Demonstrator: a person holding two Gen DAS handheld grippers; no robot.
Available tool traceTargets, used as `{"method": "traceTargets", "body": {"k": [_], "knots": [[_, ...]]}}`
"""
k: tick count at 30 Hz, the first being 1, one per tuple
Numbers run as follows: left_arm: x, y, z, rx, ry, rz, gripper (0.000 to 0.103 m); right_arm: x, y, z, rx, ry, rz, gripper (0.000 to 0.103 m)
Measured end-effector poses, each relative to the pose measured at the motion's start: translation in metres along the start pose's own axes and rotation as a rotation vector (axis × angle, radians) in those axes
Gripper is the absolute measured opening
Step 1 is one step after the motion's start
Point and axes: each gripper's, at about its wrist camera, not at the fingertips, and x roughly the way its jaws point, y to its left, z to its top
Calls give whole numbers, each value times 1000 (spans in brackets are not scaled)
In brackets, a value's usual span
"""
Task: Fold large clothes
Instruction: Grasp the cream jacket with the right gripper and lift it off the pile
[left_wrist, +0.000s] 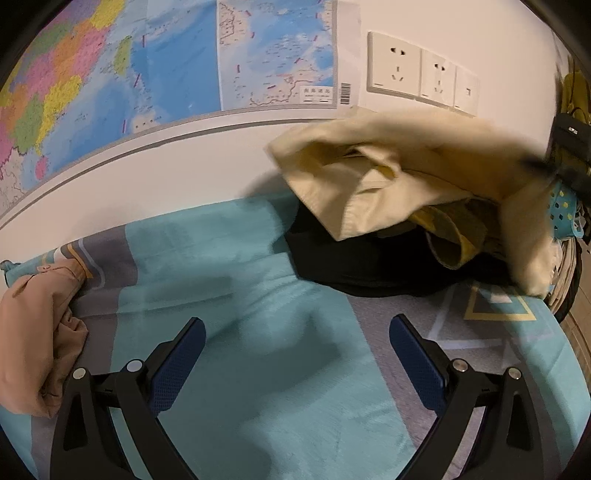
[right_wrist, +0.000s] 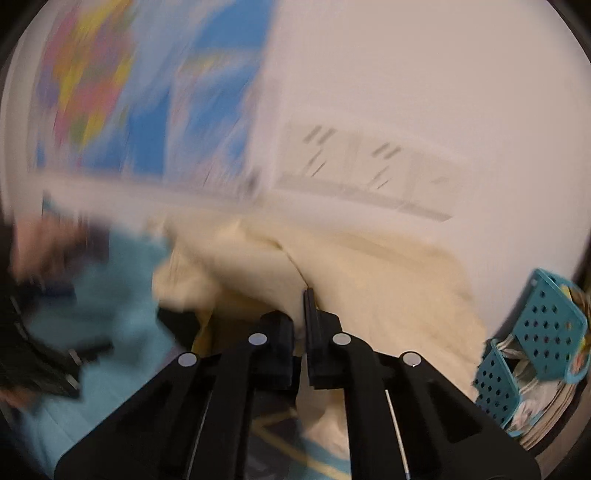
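A cream garment (left_wrist: 424, 177) with a yellow lining hangs lifted above the bed at the back right, over a black garment (left_wrist: 362, 266). My right gripper (right_wrist: 309, 295) is shut on the cream garment (right_wrist: 369, 273) and holds it up; this view is blurred. It shows at the right edge of the left wrist view (left_wrist: 569, 147). My left gripper (left_wrist: 295, 328) is open and empty, low over the teal bedsheet (left_wrist: 229, 266), in front of the garments. A tan garment (left_wrist: 37, 339) lies crumpled at the left.
A colourful map (left_wrist: 147, 66) and white wall sockets (left_wrist: 421, 70) are on the wall behind the bed. A teal perforated basket (right_wrist: 535, 332) with papers stands at the right. The bed's right edge (left_wrist: 554, 325) drops to the floor.
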Motion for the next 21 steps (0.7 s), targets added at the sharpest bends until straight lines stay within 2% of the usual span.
{"method": "traceTargets", "body": {"k": [1, 2, 3, 4, 5, 9, 10, 11, 12, 15, 21], "knots": [[1, 0, -1, 1, 2, 2, 96, -1, -5, 4, 16, 4, 1, 11], [3, 0, 0, 0, 6, 3, 96, 6, -3, 4, -11, 52, 27, 16], [5, 0, 0, -2, 12, -1, 96, 12, 2, 3, -47, 75, 16, 24], [7, 1, 0, -2, 13, -2, 96, 19, 12, 0, -109, 95, -16, 43], [7, 1, 0, -2, 12, -2, 96, 30, 25, -6, -185, 112, -35, 58], [11, 3, -3, -4, 21, 4, 96, 60, 39, -10, -227, 109, -57, 59], [13, 5, -3, -7, 25, 7, 96, 67, 38, -10, -229, 111, -63, 56], [14, 6, -3, -7, 27, 10, 96, 73, 37, -8, -233, 111, -73, 28], [14, 7, -3, -6, 26, 12, 96, 75, 37, -4, -229, 109, -48, 12], [14, 11, -2, -4, 21, 19, 96, 58, 22, 25, -175, 53, -47, 6], [10, 3, 12, 38, -59, -65, 96, -17, -46, 104, 3, -97, -56, 4]]}}
